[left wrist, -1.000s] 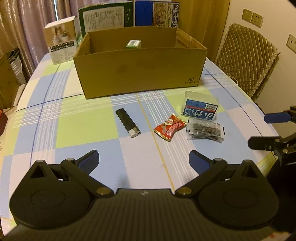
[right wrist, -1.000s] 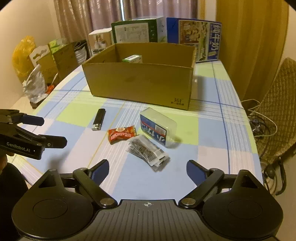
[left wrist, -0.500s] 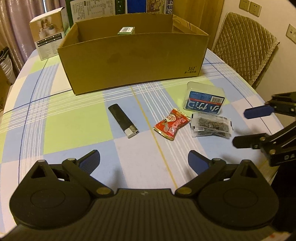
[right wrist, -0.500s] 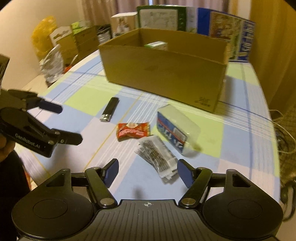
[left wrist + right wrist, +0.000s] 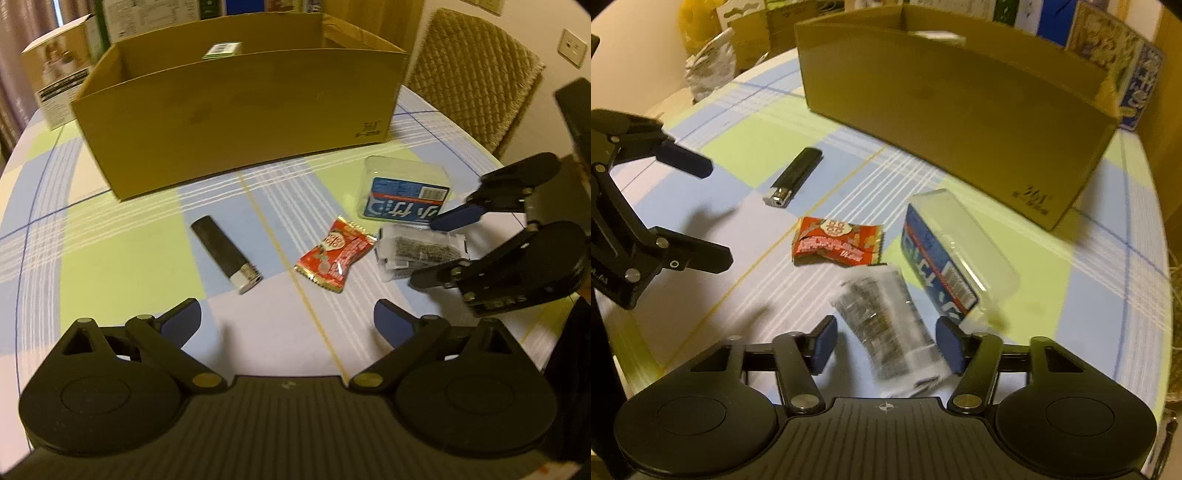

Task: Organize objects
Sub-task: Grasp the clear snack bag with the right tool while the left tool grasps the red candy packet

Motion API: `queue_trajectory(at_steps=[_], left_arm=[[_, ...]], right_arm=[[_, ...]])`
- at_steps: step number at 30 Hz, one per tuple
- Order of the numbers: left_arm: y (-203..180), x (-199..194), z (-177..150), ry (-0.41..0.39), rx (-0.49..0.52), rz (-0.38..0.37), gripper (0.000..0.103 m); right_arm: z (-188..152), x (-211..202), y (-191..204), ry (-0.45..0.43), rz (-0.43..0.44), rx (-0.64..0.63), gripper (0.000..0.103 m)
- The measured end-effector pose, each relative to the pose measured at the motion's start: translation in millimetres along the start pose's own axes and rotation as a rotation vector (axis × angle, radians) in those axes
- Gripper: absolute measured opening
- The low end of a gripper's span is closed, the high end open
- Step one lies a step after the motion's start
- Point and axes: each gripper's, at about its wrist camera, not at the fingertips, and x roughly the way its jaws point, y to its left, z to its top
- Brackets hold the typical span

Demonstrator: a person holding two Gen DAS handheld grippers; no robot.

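Observation:
On the checked tablecloth lie a black lighter, a red snack packet, a clear packet of dark bits and a clear plastic box with a blue label. My right gripper is open, its fingers straddling the clear packet's near end without touching it. My left gripper is open above bare cloth, in front of the lighter and red packet. Behind stands an open cardboard box with a small green-and-white item inside.
A white carton stands left of the cardboard box, with tall printed boxes behind it. A woven chair sits off the table's right edge. Bags and cartons crowd the floor on the far left.
Both grippers have moved forward and lower toward the items. My right gripper narrowed somewhat and now brackets the clear packet, which it only faced before.

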Motion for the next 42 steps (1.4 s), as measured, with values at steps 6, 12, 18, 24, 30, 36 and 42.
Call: queue_trajectory(at_steps=[6, 12, 18, 24, 30, 36, 42], left_arm=[[-8.5, 10.0, 7.3, -0.007, 0.087, -0.029, 0.091], [-19.2, 30.8, 14.6, -0.005, 0.173, -0.034, 0.070], [-26.3, 51.5, 27.1, -0.003, 0.216, -0.067, 0.059], [-28.4, 65.4, 33.2, 0.025, 0.218, -0.102, 0.041], [-31.6, 58.1, 24.5, 0.039, 0.170, -0.094, 0.026], [-32.6, 41.3, 5.0, 0.046, 0.079, -0.051, 0.025], [-30.2, 13.4, -5.0, 0.049, -0.014, -0.002, 0.025]], right_arm=[[-6.6, -1.9, -4.6, -0.006, -0.014, 0.091, 0.035], [-19.1, -17.2, -10.9, -0.005, -0.052, 0.272, 0.034], [-23.6, -24.1, -17.5, -0.020, -0.076, 0.372, 0.034], [-26.9, -23.9, -19.3, -0.039, -0.078, 0.429, 0.034], [-29.3, -25.9, -12.8, -0.055, -0.073, 0.448, 0.034], [-30.9, -36.3, -3.5, -0.071, -0.075, 0.453, 0.034], [-26.9, -55.9, 6.4, -0.105, -0.085, 0.447, 0.034]])
